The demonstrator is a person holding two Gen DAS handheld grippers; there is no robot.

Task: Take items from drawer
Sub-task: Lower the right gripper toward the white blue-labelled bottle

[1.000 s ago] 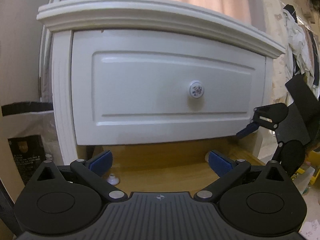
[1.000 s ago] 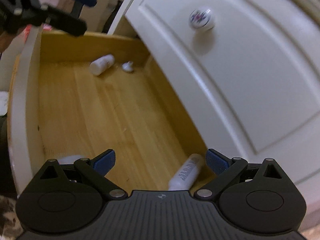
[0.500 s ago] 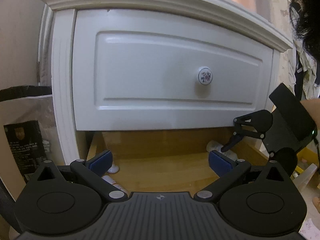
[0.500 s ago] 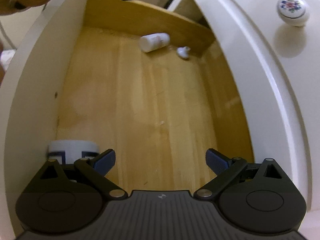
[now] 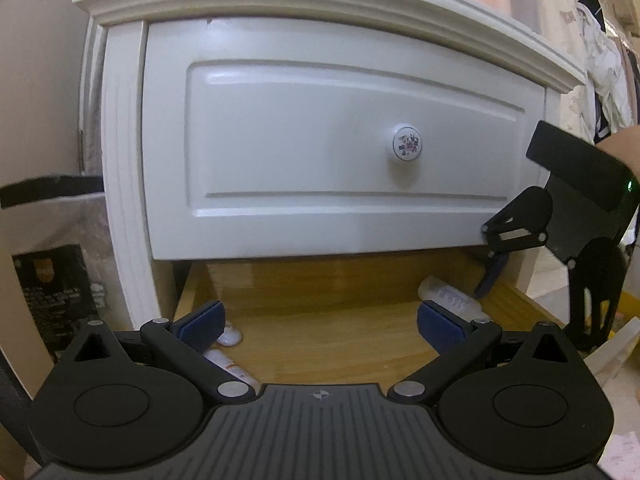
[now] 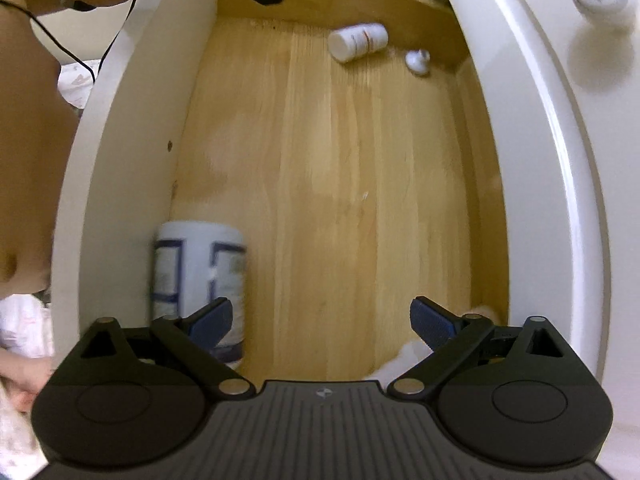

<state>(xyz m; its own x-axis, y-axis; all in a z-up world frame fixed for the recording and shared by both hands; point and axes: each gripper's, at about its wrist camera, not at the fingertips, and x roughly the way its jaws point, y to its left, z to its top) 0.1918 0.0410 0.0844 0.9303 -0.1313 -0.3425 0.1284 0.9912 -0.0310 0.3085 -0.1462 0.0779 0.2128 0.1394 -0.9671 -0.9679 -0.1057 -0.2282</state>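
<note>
Left wrist view: we see the left gripper [image 5: 320, 320] with jaws wide, empty, over the open drawer [image 5: 332, 332] below the closed drawer front [image 5: 320, 140].
Drawer contents, left view: a tube [image 5: 452, 300] at right, the right gripper [image 5: 490, 280] just above it.
Right wrist view: we record the right gripper's jaws wide, empty.
Drawer contents, right view: a white bottle [image 6: 357, 42] and small cap [image 6: 417, 61] at the far wall; a blue-labelled container [image 6: 198, 272] near the left finger.

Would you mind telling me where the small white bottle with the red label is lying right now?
In the right wrist view the small white bottle lies on its side at the far end of the open drawer, beside a small white cap.
</note>
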